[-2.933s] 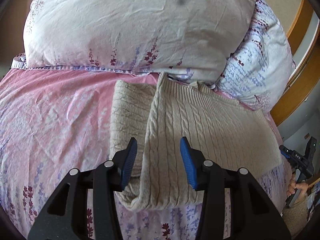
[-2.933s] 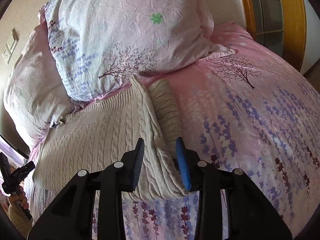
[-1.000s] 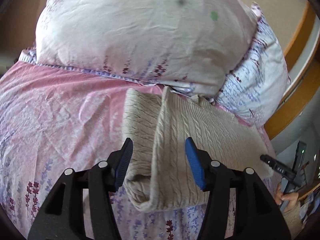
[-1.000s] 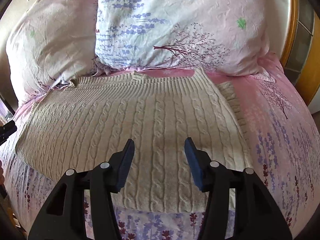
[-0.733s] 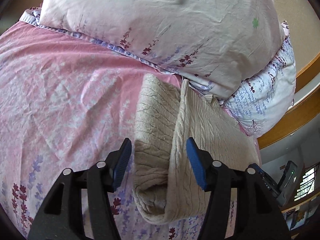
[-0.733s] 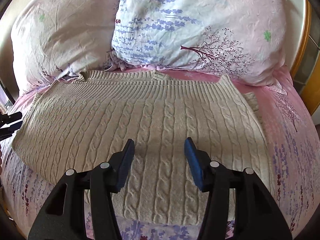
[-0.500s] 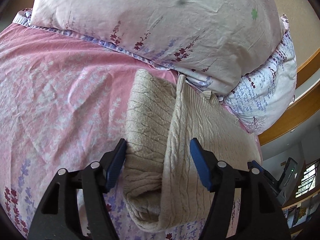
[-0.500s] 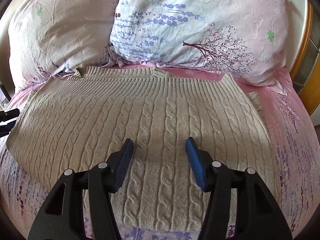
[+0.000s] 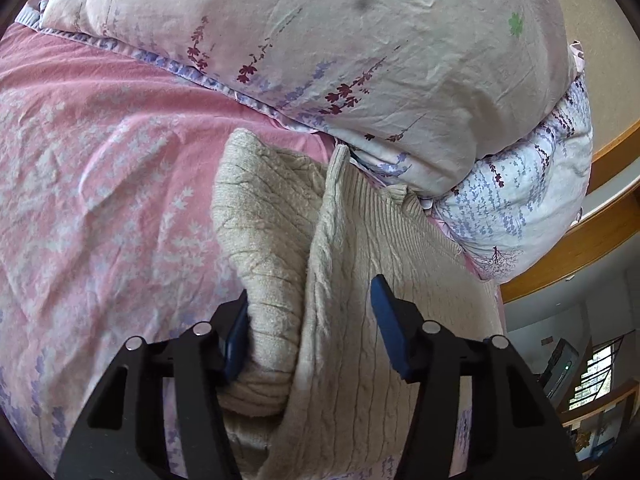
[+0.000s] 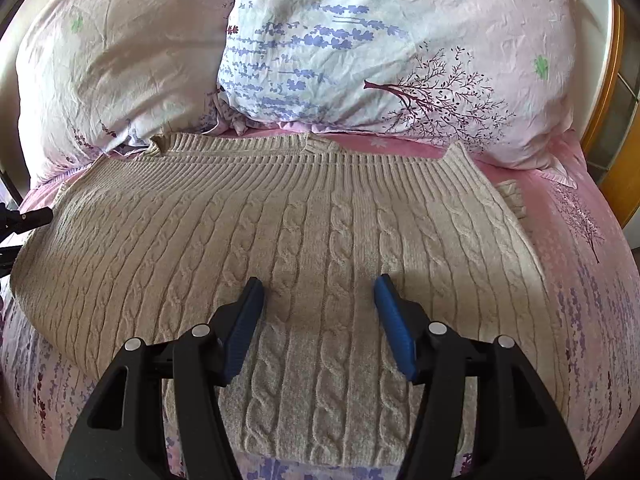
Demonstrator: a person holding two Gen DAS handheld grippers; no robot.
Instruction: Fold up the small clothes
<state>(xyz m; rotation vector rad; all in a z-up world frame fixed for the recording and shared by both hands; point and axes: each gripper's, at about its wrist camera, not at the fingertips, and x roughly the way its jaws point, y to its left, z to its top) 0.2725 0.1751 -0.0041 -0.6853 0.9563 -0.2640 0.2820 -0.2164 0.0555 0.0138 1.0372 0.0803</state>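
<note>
No readable text, labels, brands or numbers anywhere, only printed floral and tree patterns on bedding

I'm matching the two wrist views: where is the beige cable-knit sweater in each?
Left wrist: the sweater runs from centre to bottom, its folded edge between the left gripper fingers.
Right wrist: it fills the middle band, under the right gripper.
Shared landmark: the lavender-print pillow.

light: bright daylight | shadows: soft | focus: sharp | edges: fisheye-warped, dark corners
</note>
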